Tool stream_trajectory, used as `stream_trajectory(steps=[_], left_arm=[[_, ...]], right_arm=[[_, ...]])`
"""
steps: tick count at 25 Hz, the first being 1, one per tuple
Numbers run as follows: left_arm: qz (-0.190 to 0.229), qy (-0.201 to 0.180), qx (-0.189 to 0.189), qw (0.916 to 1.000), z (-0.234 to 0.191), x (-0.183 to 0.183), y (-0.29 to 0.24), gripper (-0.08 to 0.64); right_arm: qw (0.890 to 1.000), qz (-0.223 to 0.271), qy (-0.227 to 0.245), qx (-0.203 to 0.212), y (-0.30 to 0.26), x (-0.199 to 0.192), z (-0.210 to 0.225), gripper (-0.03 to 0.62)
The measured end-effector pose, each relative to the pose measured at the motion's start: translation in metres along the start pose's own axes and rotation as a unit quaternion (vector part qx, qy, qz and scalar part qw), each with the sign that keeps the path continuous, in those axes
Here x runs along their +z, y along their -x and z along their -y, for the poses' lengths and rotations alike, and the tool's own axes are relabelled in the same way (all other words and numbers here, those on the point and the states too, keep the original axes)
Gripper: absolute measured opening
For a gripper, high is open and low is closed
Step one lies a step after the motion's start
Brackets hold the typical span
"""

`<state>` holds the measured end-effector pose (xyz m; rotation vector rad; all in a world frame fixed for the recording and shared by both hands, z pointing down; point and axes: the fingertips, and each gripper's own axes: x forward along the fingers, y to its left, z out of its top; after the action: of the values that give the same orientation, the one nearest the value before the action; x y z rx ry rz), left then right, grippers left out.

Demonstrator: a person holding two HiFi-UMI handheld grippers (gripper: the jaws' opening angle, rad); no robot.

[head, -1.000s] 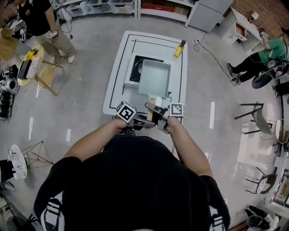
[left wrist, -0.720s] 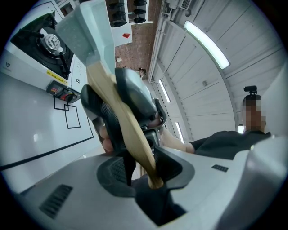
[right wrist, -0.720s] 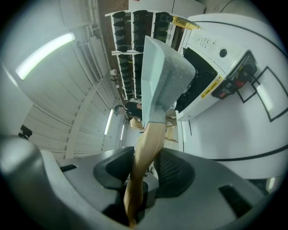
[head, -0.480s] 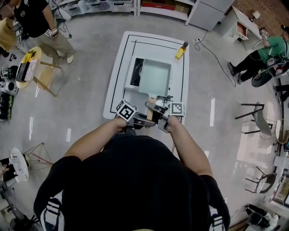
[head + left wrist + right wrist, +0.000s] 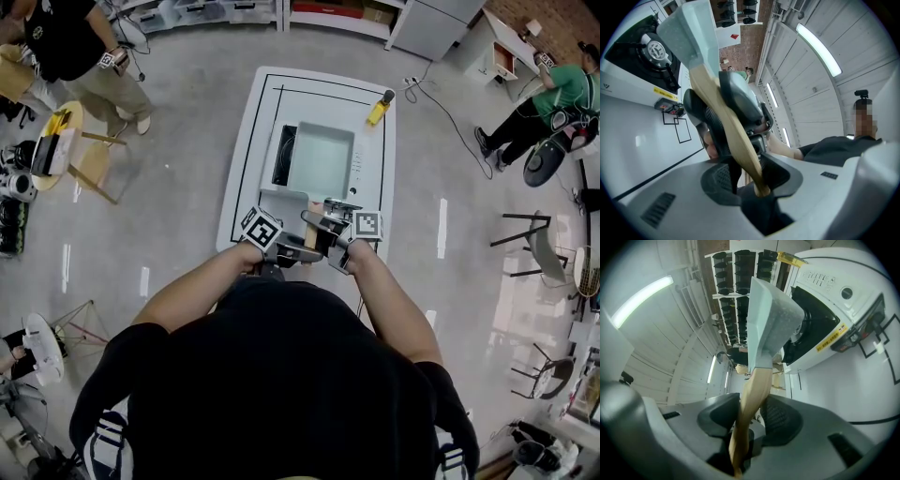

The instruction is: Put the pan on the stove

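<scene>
Overlapping the stove (image 5: 283,157), a square pale-green pan (image 5: 322,161) with tan wooden handle (image 5: 752,394).

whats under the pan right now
The stove: its black top shows left of the pan. The part beneath the pan is covered, so contact cannot be judged.

No words or numbers can be read. The stove (image 5: 825,291) carries a yellow label (image 5: 831,337) at 3 o'clock in the right gripper view, its black print too small to read. The left gripper view shows the same label (image 5: 660,92) at 9 o'clock, near a small V-like mark (image 5: 605,86). Tiny symbols (image 5: 820,276) line the stove's panel at 1 o'clock. The left gripper (image 5: 747,173) and right gripper (image 5: 750,418) bear black-and-white square markers (image 5: 262,231), without letters.
</scene>
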<state>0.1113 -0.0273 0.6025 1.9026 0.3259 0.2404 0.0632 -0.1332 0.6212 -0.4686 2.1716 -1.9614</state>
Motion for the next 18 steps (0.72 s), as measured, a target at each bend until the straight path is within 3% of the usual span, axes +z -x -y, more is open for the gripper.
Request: stream_trajectory(steps=[6,18], left_arm=[[-0.005,0.004,0.01,0.9999,-0.028,0.009,0.017,0.13],[-0.003,0.02,-0.005,0.9998,-0.025,0.026,0.024,0.13]], right_arm=[[1.0,0.003,-0.018,0.0,-0.015,0.014,0.01,0.141],[1.0,0.006,-0.029,-0.004,-0.026,0.03,0.022,0.143]])
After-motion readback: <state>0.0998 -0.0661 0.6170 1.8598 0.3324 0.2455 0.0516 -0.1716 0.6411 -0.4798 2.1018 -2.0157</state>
